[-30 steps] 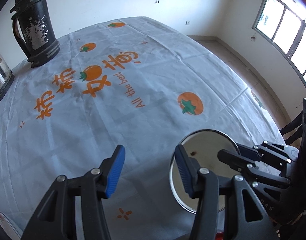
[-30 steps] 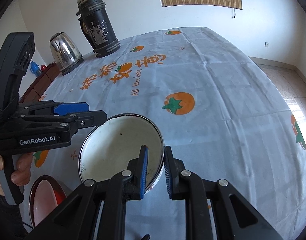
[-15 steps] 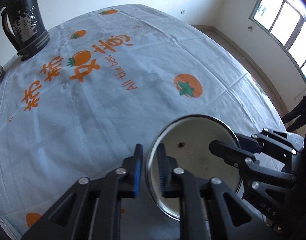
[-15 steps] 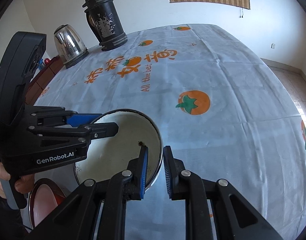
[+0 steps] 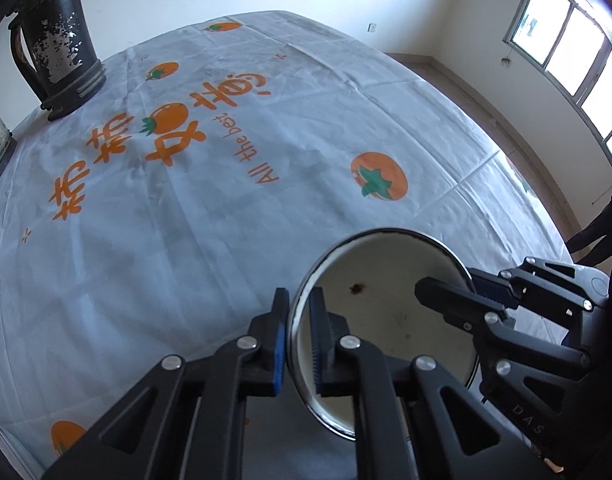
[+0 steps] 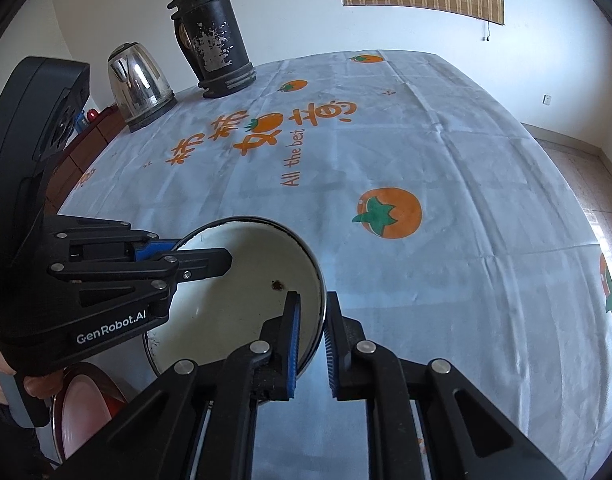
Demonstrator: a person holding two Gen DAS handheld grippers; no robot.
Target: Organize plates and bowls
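Observation:
A white enamel bowl [image 5: 386, 312] with a dark rim and a small dark chip inside sits low over the tomato-print tablecloth [image 5: 209, 216]. My left gripper [image 5: 297, 300] has its blue pads on either side of the bowl's left rim, and its jaws are closing on that rim. In the right wrist view the same bowl [image 6: 233, 300] has its right rim between the pads of my right gripper [image 6: 312, 300], whose jaws are also closing. The left gripper [image 6: 201, 254] shows there on the opposite rim, held by a hand. The right gripper [image 5: 446, 284] appears in the left wrist view too.
A red-rimmed dish [image 6: 85, 408] lies under the left tool near the table's front edge. A worn black thermos [image 6: 213, 36] and a steel kettle [image 6: 139, 80] stand at the far left. Beyond the bowl the tablecloth stretches to the far edge.
The left gripper's jaws went from wide open beside the bowl to closed over its left rim. The right gripper stayed on the right rim.

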